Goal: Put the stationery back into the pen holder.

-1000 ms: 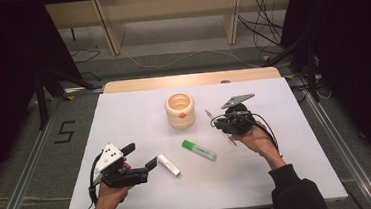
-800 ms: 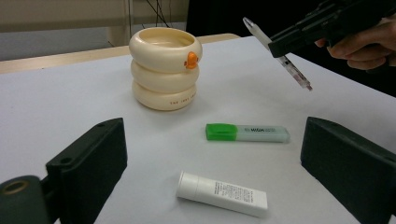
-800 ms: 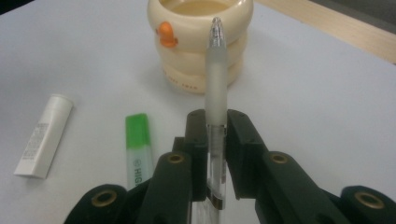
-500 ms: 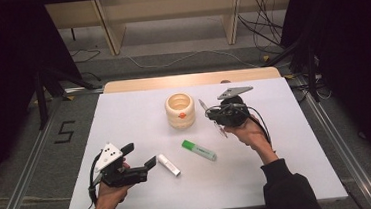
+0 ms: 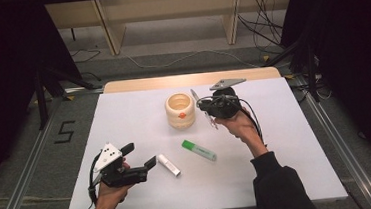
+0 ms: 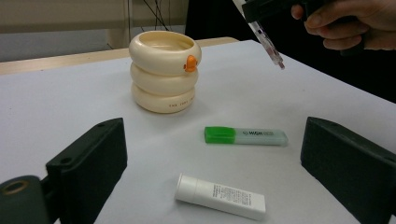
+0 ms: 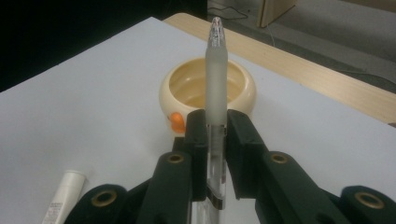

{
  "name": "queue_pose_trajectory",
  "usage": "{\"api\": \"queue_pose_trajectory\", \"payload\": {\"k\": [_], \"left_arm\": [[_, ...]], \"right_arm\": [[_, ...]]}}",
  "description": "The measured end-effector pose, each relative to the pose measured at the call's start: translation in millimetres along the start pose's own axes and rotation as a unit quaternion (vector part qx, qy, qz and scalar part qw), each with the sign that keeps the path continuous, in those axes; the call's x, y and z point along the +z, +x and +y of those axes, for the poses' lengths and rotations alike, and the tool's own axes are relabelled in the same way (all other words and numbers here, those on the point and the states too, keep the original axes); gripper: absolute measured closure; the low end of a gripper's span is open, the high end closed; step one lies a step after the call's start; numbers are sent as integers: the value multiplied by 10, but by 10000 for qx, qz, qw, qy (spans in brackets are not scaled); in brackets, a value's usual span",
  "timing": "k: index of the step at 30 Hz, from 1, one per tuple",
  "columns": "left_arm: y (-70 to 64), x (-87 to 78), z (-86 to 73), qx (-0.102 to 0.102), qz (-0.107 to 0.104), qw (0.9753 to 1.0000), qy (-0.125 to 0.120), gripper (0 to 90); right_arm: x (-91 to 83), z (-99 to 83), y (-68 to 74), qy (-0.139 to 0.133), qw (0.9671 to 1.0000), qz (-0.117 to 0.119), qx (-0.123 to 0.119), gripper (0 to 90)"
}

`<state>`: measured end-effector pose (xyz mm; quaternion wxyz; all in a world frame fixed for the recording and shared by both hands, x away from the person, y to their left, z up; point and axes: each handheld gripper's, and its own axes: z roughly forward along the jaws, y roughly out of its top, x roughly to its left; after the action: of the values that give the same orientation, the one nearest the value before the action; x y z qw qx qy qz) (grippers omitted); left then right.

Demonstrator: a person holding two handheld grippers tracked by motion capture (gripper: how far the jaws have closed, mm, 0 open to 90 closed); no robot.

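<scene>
A cream ringed cup (image 5: 180,111) with an orange dot stands upright at the middle back of the white table (image 5: 125,124). My right gripper (image 5: 208,108) hovers just right of it, shut on a clear frosted pen (image 7: 216,70). In the right gripper view the pen's tip points up in front of the cup (image 7: 187,86). A green highlighter (image 5: 198,150) and a white tube (image 5: 168,165) lie flat nearer the person. My left gripper (image 5: 139,156) rests low at the front left, open, its jaws facing the tube (image 6: 220,196) and the highlighter (image 6: 246,136), touching neither.
A wooden strip (image 5: 186,79) borders the table's far edge. Beyond it are shelf legs and cables on the floor. Metal rails run along both sides of the table, and a "5" mark (image 5: 65,132) lies on the floor at the left.
My right gripper has carried the pen left and away from the person, closer to the cup. The left gripper, highlighter and tube have stayed put.
</scene>
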<state>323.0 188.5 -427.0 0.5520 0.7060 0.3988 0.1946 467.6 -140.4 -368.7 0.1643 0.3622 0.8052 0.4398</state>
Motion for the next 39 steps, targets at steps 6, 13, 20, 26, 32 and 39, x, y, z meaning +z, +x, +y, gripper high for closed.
{"api": "queue_pose_trajectory", "payload": {"k": [6, 13, 20, 26, 32, 39], "left_arm": [[2, -1, 0, -20, -16, 10000, -12, 67], [5, -6, 3, -19, -22, 10000, -13, 67], [5, -4, 1, -21, -20, 10000, -28, 67], [6, -7, 4, -29, -25, 10000, -19, 67], [9, -7, 2, -34, -17, 10000, -2, 66], [8, -9, 4, -16, -23, 10000, -8, 67]], "right_arm": [[44, 87, 29, -41, 10000, 8, -31, 800], [117, 144, 54, -31, 9999, 41, -88, 800], [181, 220, 49, -175, 9998, 8, 11, 800], [237, 288, 40, -282, 9995, -77, 110, 800], [320, 370, 46, -349, 9991, -151, 179, 800], [439, 461, 81, -312, 9991, -252, 125, 800]]}}
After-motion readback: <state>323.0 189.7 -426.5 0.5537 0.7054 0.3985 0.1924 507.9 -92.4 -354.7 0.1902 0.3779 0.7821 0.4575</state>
